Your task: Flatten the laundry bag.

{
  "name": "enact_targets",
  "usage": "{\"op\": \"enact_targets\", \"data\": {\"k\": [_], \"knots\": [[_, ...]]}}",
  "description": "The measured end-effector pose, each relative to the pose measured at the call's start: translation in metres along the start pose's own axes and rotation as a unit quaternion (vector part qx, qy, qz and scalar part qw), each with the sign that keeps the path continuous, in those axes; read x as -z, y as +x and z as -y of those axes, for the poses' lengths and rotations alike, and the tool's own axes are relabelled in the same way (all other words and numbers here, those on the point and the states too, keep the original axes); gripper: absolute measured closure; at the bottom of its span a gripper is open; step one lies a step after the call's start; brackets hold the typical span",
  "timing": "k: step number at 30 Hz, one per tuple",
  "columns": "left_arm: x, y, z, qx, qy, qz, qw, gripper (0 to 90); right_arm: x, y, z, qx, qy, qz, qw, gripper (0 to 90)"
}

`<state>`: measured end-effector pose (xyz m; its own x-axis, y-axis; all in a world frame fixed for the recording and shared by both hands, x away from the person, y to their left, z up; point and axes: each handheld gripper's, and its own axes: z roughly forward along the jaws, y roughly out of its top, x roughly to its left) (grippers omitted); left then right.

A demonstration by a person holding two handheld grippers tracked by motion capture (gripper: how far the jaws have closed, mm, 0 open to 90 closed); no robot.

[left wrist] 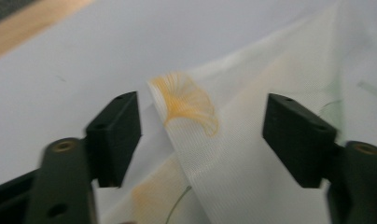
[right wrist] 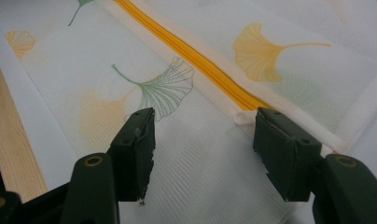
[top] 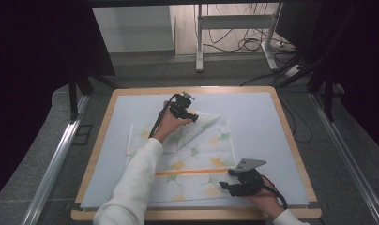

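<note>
High view: thin white cloth [top: 197, 164] with leaf print and orange stripe spread mid-frame on my desk [top: 272, 122], upper left corner folded over. My left hand-held gripper [top: 190, 115] above fold, my right hand-held gripper [top: 232, 180] at lower right edge.

Left gripper view: jaws wide, gripping nothing; folded corner [left wrist: 186, 102] lies between them, untouched.

Right gripper view: jaws wide, empty, over cloth by orange stripe [right wrist: 196, 56].

Judgement: light, limp, slippery mesh; pinch at hem or corner, both layers.
</note>
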<state>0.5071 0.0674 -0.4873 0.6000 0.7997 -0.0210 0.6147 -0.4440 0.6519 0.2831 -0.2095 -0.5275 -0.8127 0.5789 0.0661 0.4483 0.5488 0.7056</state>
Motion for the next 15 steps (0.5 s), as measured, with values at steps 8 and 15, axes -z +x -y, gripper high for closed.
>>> {"op": "enact_targets", "data": {"k": [8,15], "knots": [[0.063,-0.013,0.016,-0.024,-0.053,0.036,0.9977,17.6,0.0,0.0,0.0,-0.001,-0.001,0.001,1.0,38.8],[0.097,-0.047,0.067,-0.036,-0.069,0.055,0.9954,23.0,0.0,0.002,0.0,0.001,0.001,0.007,1.0,39.1]]}}
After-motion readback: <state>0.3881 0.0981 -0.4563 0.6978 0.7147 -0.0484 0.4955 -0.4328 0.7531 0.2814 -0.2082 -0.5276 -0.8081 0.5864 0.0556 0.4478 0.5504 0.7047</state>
